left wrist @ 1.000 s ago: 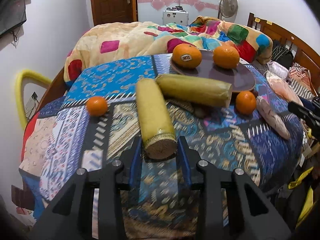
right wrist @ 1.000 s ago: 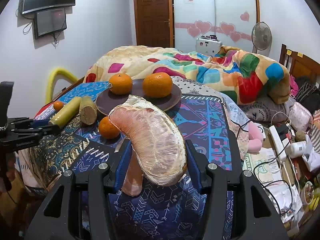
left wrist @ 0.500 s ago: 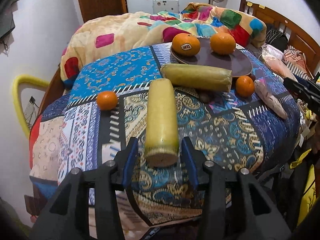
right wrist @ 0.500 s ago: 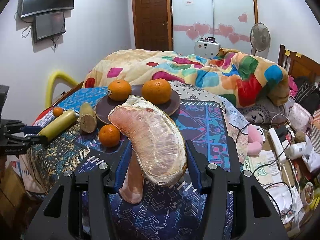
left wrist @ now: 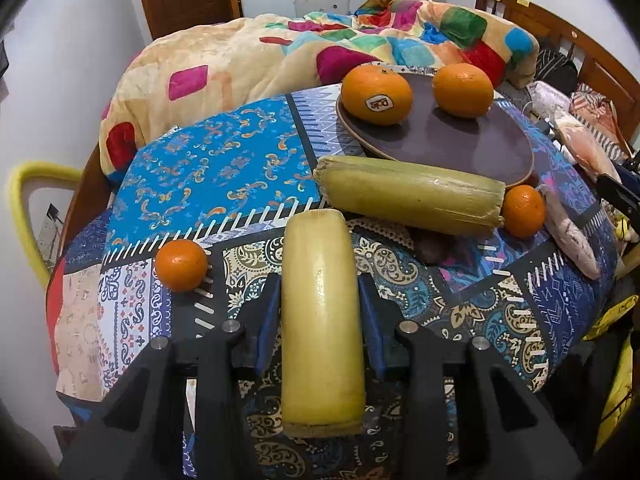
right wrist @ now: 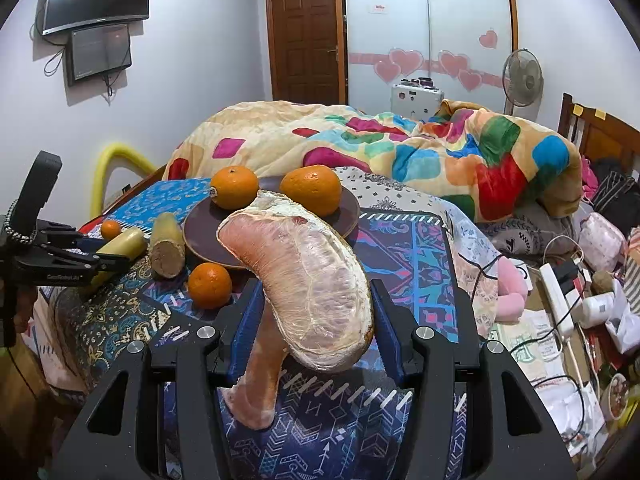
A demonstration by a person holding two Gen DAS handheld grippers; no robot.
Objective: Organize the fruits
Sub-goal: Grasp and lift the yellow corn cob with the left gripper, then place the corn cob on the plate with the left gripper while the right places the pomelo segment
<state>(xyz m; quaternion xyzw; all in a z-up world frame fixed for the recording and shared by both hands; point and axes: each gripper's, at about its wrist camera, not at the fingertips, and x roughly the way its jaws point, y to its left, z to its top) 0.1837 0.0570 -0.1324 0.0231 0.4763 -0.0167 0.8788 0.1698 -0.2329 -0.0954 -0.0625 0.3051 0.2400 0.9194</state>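
Sugarcane segment (left wrist: 322,320) lay lengthwise between the fingers of the left gripper (left wrist: 320,312), whose jaws were pinching it at mid-length, its cut end pointing back toward the camera. It was judged stiff and fairly heavy, with a smooth, glossy rind (apparently film-wrapped), so a mid-length hold across the round body suited it best; a hold near either end would probably let it tip.

The right gripper (right wrist: 316,320) was closed on a pomelo wedge (right wrist: 308,284), also under film. That piece was judged soft and easily bruised, and the film slippery; light pressure across its thickest part appeared adequate. A second pomelo wedge (right wrist: 256,380) lay on the patterned worktop (right wrist: 400,248) directly beneath the first.

Landmark for placement was the dark round plate (left wrist: 452,140). Two large oranges (left wrist: 376,94) sat on its far half, leaving the near half free. A second sugarcane segment (left wrist: 412,196) lay across the plate's near rim and blocked a straight approach from the left gripper's side. One small orange (left wrist: 523,210) rested at the right end of that segment, just beside the plate; another small orange (left wrist: 182,265) sat well to the left of the plate. A bed with a colourful blanket (left wrist: 280,40) stood behind the plate.
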